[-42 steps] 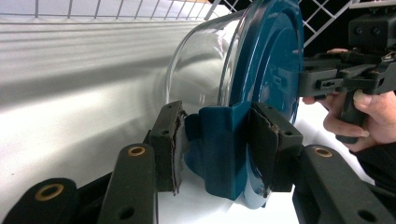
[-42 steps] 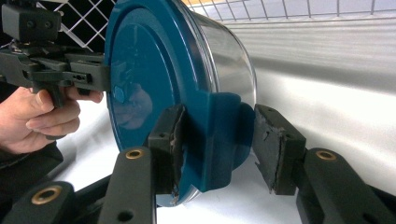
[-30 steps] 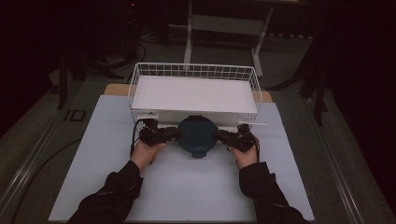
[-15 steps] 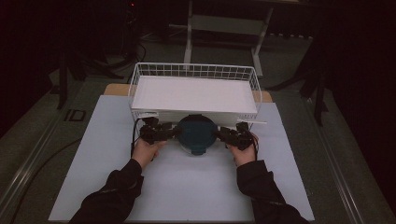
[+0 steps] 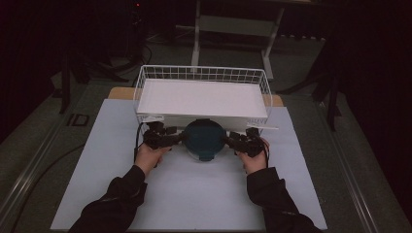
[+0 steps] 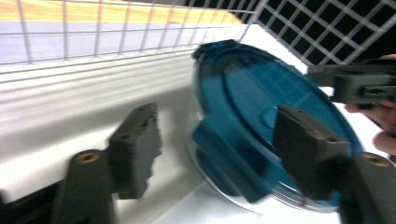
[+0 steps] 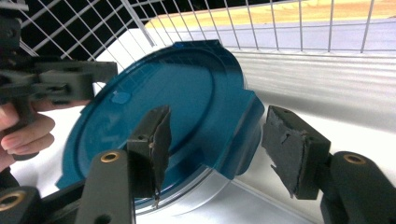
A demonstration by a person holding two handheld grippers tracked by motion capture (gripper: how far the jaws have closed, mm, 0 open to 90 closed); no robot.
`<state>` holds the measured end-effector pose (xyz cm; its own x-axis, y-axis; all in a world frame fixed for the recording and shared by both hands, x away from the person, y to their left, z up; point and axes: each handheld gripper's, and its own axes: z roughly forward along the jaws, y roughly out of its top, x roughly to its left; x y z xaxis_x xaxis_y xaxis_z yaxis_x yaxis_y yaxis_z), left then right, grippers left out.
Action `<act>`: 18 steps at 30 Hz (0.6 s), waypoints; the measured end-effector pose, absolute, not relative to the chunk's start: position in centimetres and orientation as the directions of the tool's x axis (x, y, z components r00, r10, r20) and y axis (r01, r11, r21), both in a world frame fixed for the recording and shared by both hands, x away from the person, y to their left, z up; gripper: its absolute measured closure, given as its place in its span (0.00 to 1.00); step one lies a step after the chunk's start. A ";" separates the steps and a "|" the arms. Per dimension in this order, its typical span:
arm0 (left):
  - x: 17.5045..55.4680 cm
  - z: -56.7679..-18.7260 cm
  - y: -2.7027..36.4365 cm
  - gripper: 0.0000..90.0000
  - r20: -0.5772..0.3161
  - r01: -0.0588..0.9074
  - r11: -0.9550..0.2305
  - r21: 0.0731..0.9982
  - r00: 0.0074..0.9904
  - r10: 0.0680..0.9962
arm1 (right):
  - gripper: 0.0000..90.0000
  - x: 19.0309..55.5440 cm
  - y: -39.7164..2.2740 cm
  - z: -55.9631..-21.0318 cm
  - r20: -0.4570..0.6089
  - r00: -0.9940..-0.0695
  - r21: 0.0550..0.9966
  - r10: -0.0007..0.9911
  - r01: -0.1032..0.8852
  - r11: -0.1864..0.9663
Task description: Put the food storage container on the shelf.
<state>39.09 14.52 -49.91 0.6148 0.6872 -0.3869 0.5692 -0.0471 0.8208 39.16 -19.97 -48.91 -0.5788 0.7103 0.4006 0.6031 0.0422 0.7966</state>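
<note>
You are working in a dim lab or test room: beyond your grippers (image 5: 204, 140) a white-covered bench (image 5: 194, 194) stands on bare floor, cables (image 5: 43, 170) trailing, a metal stand (image 5: 233, 24) behind.

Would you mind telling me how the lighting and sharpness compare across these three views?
High view: dim, the room beyond the table nearly black, the white wire basket brightest. Left gripper view: well lit but smeared by motion blur, the teal-lidded container and fingers soft-edged. Right gripper view: sharper, with the frayed fingers crisp and a slight sheen on the lid.
</note>
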 end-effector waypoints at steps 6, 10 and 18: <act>37.5 -49.7 14.8 0.23 -0.429 0.575 -0.028 0.818 0.641 0.636 | 0.43 38.3 -20.0 -48.5 0.392 -0.595 0.801 0.702 0.596 0.057; 36.5 -49.4 14.9 0.16 -0.397 0.548 -0.066 0.834 0.679 0.618 | 0.44 37.2 -19.8 -48.0 0.368 -0.617 0.814 0.695 0.575 0.079; 34.2 -48.9 14.5 0.00 -0.397 0.546 -0.121 0.829 0.727 0.560 | 0.50 35.0 -19.3 -47.1 0.366 -0.650 0.820 0.666 0.563 0.098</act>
